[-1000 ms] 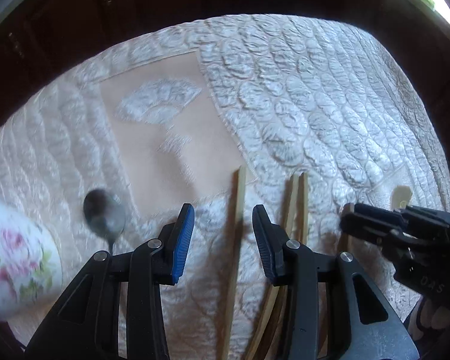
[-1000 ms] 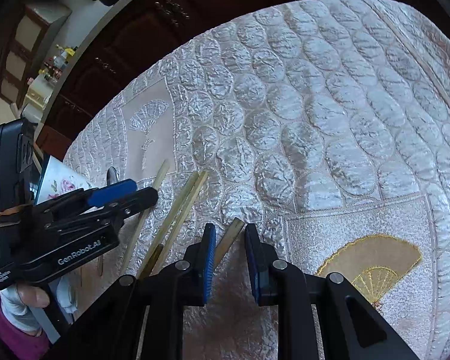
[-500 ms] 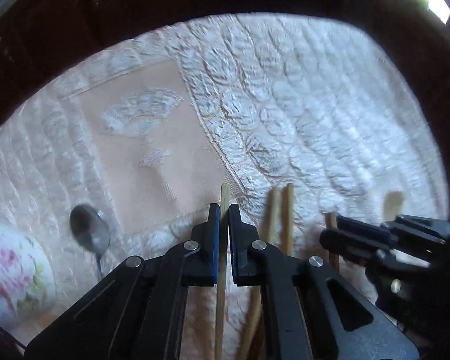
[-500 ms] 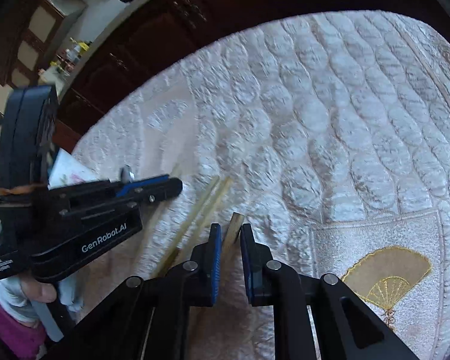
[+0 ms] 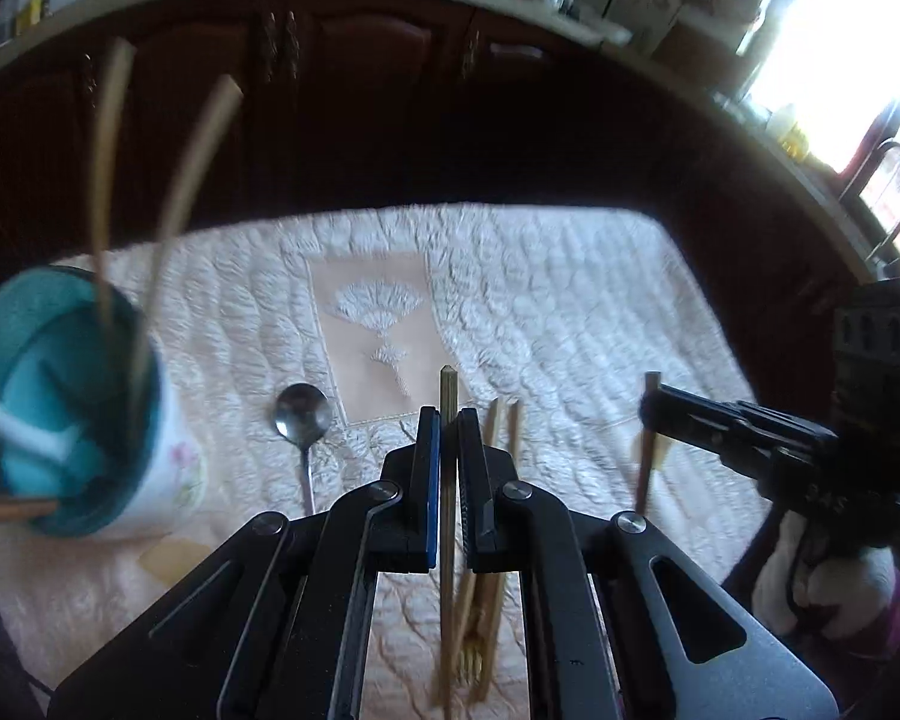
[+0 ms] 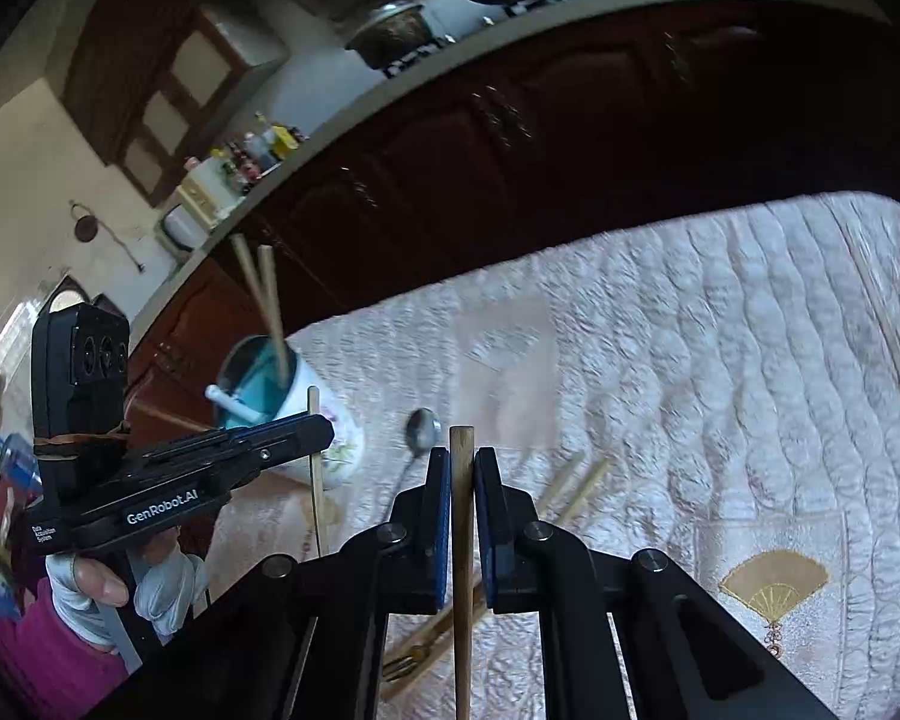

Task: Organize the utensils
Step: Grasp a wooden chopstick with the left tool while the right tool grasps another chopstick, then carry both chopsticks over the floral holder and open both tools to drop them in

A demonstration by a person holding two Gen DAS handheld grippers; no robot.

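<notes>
My left gripper (image 5: pixel 445 420) is shut on a wooden chopstick (image 5: pixel 447 387) and holds it above the quilted cloth. My right gripper (image 6: pixel 462 462) is shut on another wooden chopstick (image 6: pixel 462 441), also lifted; it shows at the right of the left wrist view (image 5: pixel 651 420). A floral cup with a teal inside (image 5: pixel 60 396) stands at the left and holds two chopsticks and a white utensil; it also shows in the right wrist view (image 6: pixel 270 384). A metal spoon (image 5: pixel 302 414) and two more chopsticks (image 5: pixel 504 420) lie on the cloth.
The table's cream quilted cloth (image 5: pixel 570 312) has an embroidered fan panel (image 5: pixel 378 312). Dark wooden cabinets (image 5: pixel 390 90) stand beyond the far edge. A gold fan motif (image 6: pixel 774 585) is at the right. A fork-like wooden utensil (image 6: pixel 408 660) lies under my right gripper.
Both grippers closed on a chopstick each and lifted them off the cloth. The views tilted up, bringing the cup and cabinets into sight.
</notes>
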